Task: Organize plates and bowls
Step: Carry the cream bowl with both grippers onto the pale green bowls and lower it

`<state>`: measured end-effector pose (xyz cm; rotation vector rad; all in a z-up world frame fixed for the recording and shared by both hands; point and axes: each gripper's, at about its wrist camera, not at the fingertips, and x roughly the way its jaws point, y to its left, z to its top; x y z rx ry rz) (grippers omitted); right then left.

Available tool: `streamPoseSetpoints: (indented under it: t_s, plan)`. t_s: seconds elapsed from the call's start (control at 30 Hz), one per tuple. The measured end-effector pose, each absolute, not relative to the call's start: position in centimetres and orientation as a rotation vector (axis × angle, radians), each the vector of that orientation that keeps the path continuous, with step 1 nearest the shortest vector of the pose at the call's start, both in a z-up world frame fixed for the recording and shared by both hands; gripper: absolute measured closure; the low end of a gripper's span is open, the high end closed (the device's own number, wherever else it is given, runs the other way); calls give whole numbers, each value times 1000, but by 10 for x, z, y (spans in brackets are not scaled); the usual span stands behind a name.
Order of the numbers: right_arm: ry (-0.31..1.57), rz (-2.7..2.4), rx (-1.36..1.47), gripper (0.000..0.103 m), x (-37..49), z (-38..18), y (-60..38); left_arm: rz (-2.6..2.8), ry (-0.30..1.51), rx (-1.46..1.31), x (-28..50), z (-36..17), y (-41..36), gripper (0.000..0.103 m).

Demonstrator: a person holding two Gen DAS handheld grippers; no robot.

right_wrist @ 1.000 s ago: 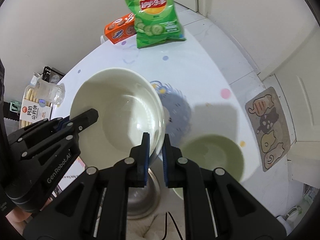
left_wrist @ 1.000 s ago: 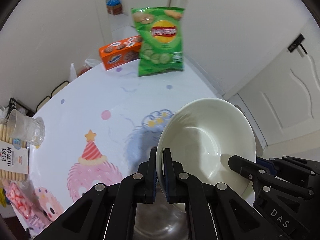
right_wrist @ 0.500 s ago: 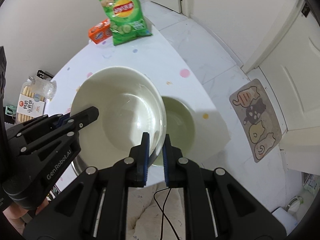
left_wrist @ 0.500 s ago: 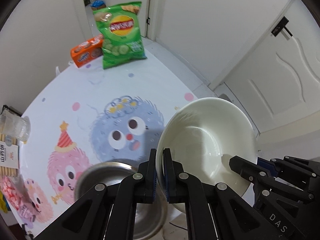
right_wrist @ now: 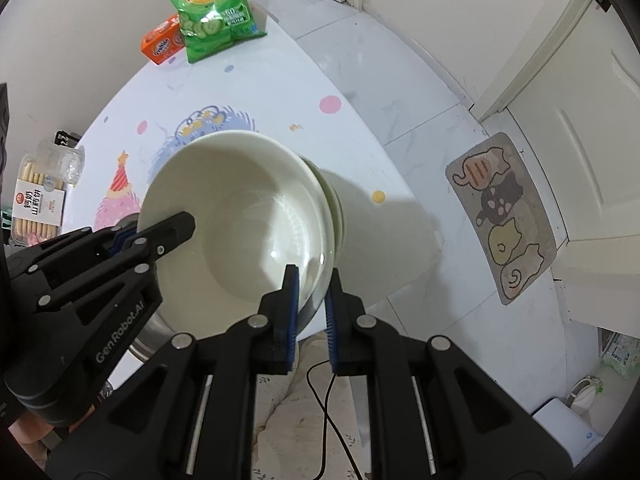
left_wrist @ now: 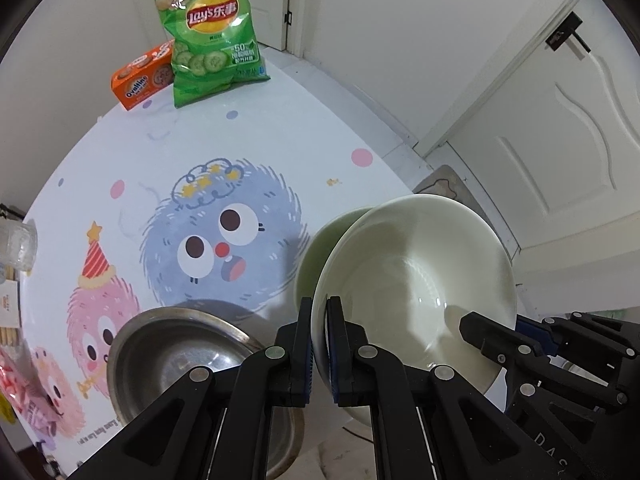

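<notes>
Both grippers hold one large cream bowl (left_wrist: 416,280) by opposite rims. My left gripper (left_wrist: 319,308) is shut on its left rim. My right gripper (right_wrist: 311,280) is shut on its near right rim; the bowl also shows in the right wrist view (right_wrist: 248,220). The bowl hangs tilted just over a smaller pale green bowl (left_wrist: 320,248) on the table's right edge, whose rim peeks out in the right wrist view (right_wrist: 338,208). A steel bowl (left_wrist: 172,352) sits on the table at the near left.
The round table (left_wrist: 280,128) has a cartoon-monster cloth. A green Lay's chip bag (left_wrist: 210,28) and an orange Ovaltine box (left_wrist: 140,80) stand at the far side. A biscuit pack (right_wrist: 38,200) and a clear cup (left_wrist: 14,240) are at the left. A cat floor mat (right_wrist: 504,216) lies right.
Both grippers have carried the cream bowl rightward and down toward the green bowl, which it now mostly covers. The steel bowl has come into view at left.
</notes>
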<state>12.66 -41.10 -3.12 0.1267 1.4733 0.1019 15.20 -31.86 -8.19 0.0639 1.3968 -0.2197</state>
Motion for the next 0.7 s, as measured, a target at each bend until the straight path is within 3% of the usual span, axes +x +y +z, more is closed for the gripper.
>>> streamPoseSetpoints:
  t_s: [0.7]
  plan:
    - [1525,91,105,89,134,-51,-410,-193,1418,71,160,-100,-320,97]
